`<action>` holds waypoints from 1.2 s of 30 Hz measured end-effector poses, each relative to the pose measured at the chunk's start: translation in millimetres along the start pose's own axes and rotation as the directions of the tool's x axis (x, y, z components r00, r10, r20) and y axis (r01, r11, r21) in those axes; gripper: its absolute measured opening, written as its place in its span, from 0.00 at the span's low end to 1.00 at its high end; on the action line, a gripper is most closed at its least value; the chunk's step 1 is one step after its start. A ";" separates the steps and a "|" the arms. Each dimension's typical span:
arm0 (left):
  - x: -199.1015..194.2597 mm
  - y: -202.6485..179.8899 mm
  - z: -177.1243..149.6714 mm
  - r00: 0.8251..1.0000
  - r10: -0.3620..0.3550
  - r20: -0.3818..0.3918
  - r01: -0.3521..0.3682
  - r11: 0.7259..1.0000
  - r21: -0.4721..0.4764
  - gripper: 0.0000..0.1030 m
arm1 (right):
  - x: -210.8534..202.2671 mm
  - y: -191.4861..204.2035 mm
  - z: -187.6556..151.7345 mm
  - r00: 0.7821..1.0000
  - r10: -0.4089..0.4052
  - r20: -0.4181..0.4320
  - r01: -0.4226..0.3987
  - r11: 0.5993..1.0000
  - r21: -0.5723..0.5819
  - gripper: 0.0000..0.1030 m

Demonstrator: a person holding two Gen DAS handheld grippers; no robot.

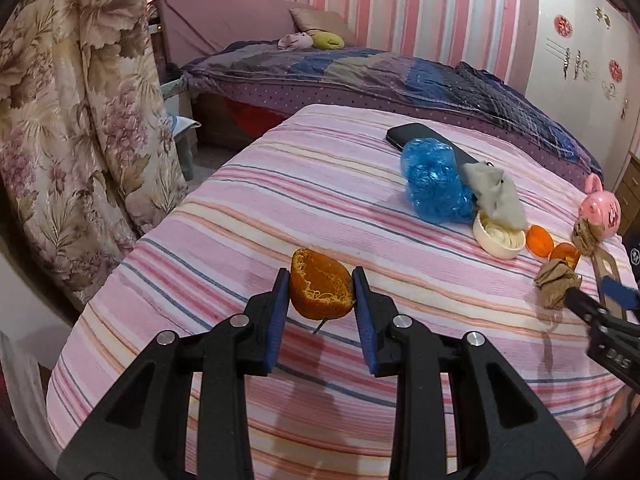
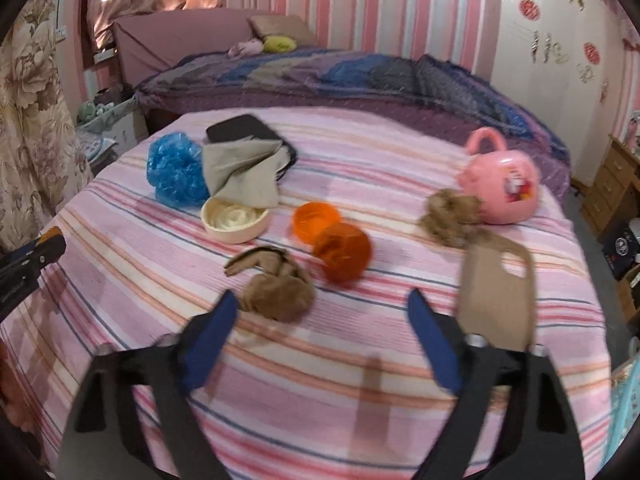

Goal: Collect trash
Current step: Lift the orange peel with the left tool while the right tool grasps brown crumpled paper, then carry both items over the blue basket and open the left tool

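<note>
A pink-striped bedroom holds a bed with a dark quilt (image 1: 360,76), and in front of it a counter under a pink striped cloth (image 1: 248,208) carries a scatter of odds and ends. The left tool (image 1: 321,280) is clamped on half an orange peel (image 1: 320,290), hollow side facing the camera, lifted clear of the cloth; it is probably gripped across its rim because the curved shell gives the pads two firm sides.

The right tool (image 2: 320,312) stands wide apart with nothing between its pads, aimed down at a crumpled brown paper wad (image 2: 276,292) lying just ahead of its left finger, likely the next piece of trash. A second brown wad (image 2: 450,216) lies against a pink toy basket (image 2: 504,184), just beyond a flat tan board (image 2: 496,296).

Beyond these sit two orange plastic cups (image 2: 332,236), touching, a cream bowl (image 2: 234,220) partly covered by a grey cloth (image 2: 240,172), a crumpled blue plastic bag (image 2: 176,172) and a black phone (image 2: 240,126). No bin shows in either view, so where the peel should go cannot be told.
</note>
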State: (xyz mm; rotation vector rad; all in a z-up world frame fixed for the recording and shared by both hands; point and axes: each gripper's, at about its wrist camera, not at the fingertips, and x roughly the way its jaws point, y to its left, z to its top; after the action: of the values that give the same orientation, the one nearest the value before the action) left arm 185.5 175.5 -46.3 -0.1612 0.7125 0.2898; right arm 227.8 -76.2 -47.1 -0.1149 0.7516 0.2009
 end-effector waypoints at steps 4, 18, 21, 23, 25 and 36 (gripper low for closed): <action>-1.7 4.0 3.2 1.000 -0.005 0.008 0.006 1.000 -0.021 0.29 | 13.1 9.1 3.3 1.000 0.019 -0.022 -0.020 1.000 -0.024 0.68; -4.8 0.1 2.5 1.000 -0.017 -0.001 0.017 1.000 -0.024 0.29 | 20.8 30.6 5.5 0.997 0.062 -0.034 -0.064 0.996 -0.055 0.47; -5.6 0.8 2.9 1.000 -0.017 -0.002 0.017 0.999 -0.027 0.29 | 19.1 30.1 5.4 0.998 0.065 -0.026 -0.067 0.996 -0.062 0.45; -7.8 0.9 3.6 1.000 -0.022 0.003 0.022 0.999 -0.030 0.29 | 15.7 29.1 3.3 0.998 0.059 -0.012 -0.059 0.995 -0.079 0.44; -9.3 -0.4 3.6 1.000 -0.025 0.006 0.026 0.999 -0.027 0.29 | 7.5 26.5 -0.3 0.999 0.047 0.014 -0.046 0.994 -0.095 0.44; -26.5 -22.2 -9.7 0.997 -0.073 0.016 0.072 0.997 0.017 0.29 | -58.8 -26.1 -36.1 0.995 -0.001 0.102 0.009 0.997 -0.076 0.44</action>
State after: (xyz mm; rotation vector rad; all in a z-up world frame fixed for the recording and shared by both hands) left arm 167.5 146.6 -35.0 -0.1681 0.6904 0.2156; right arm 167.7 -116.2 -32.1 -0.1776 0.6424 0.2289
